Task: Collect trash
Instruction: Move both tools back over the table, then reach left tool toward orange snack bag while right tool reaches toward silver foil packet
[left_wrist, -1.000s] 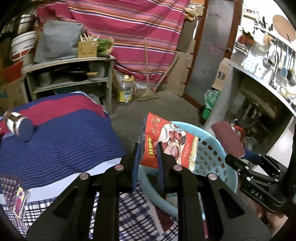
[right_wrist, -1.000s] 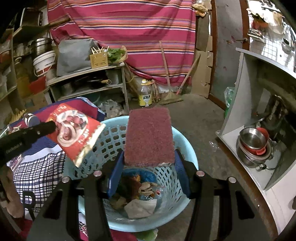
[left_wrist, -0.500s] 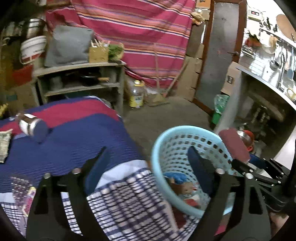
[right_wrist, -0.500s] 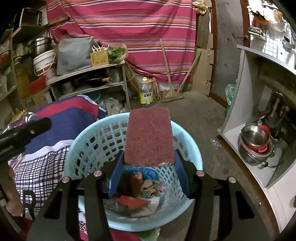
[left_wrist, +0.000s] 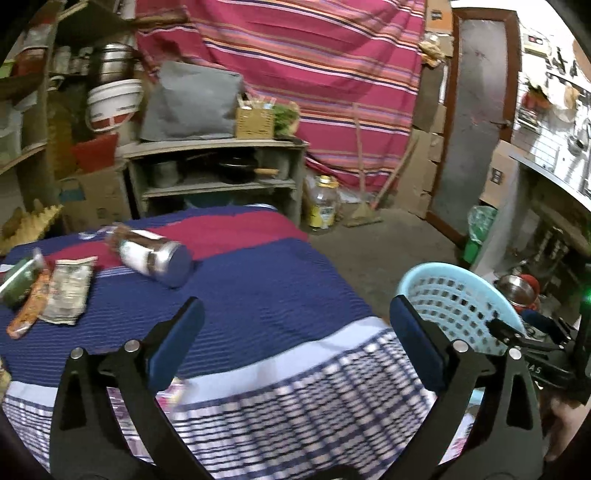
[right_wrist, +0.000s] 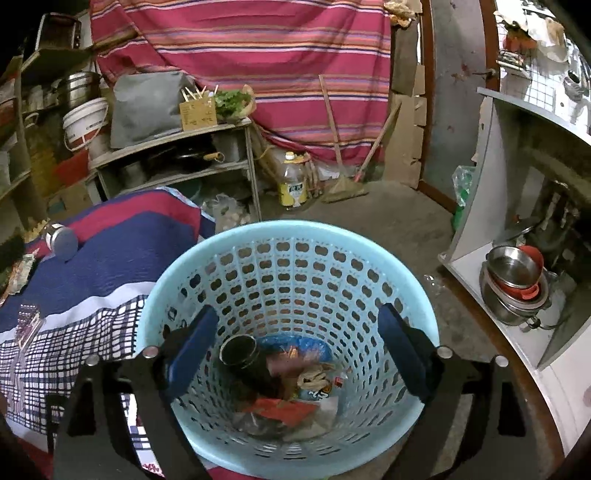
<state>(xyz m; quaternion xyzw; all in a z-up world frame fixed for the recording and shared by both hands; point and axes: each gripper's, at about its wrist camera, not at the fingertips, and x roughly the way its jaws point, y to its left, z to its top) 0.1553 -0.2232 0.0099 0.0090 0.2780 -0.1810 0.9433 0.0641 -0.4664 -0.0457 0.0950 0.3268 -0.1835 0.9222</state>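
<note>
Seen from the right wrist, the right gripper (right_wrist: 295, 347) is held over the mouth of one pale blue basket (right_wrist: 236, 243), its jaws opening with nothing pressed between the blue pads. The basket is a round plastic one with rows of holes in its wall, and trash (right_wrist: 295, 391) is heaped at its bottom: a dark can lying on its side, a red wrapper, a blue wrapper and crumpled scraps, too jumbled for an exact count. Seen from the left wrist, the left gripper (left_wrist: 295, 343) is held left of the basket, above a bed (left_wrist: 258, 295) covered in one blue, red and checked cloth; its jaws are opening too, and nothing is between them. Farther along the bed, well apart from the basket, three flat wrappers (left_wrist: 66, 291) are seen side by side, with one jar (left_wrist: 155, 258) lying on its side just beyond them. Past the basket, on the floor, one yellow-labelled bottle (right_wrist: 293, 184) is seen
</note>
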